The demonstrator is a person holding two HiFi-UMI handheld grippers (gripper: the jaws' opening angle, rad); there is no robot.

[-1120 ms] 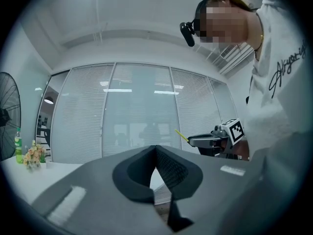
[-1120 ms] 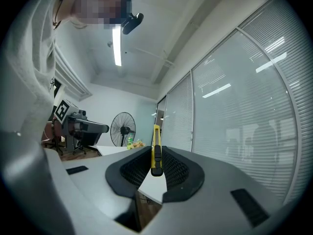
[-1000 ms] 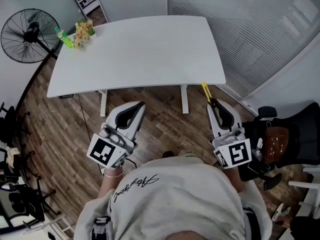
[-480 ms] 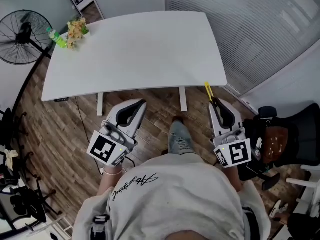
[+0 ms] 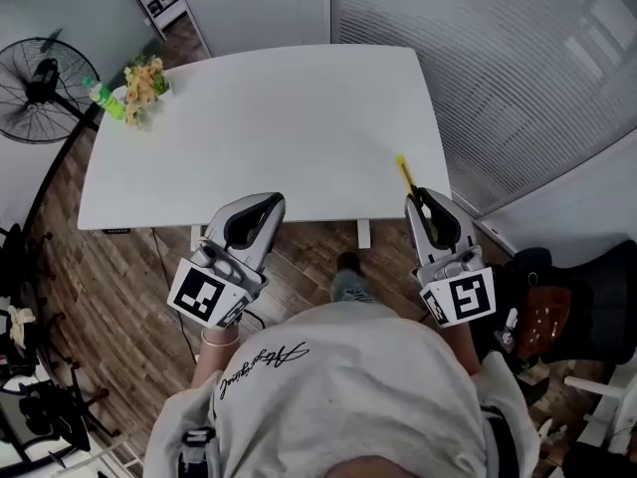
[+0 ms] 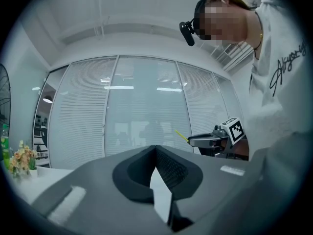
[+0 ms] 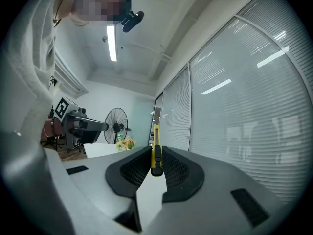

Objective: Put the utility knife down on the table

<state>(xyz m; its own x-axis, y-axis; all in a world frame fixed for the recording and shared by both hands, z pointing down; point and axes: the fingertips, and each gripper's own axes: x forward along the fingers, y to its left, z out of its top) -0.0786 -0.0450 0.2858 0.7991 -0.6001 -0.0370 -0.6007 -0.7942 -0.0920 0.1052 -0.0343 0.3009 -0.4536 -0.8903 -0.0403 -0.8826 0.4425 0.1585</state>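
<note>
Knife first: our yellow utility knife (image 7: 156,151) is pinched tight between the fingers (image 7: 177,170) of our right gripper (image 5: 418,200), so it cannot slip. It sticks out level over the near right part of the white bench (image 5: 259,118). We think it is not lying there yet. Our left gripper (image 5: 276,201) has its fingers (image 6: 171,166) closed on nothing. Flowers (image 5: 142,80) sit far off, so we have room.
</note>
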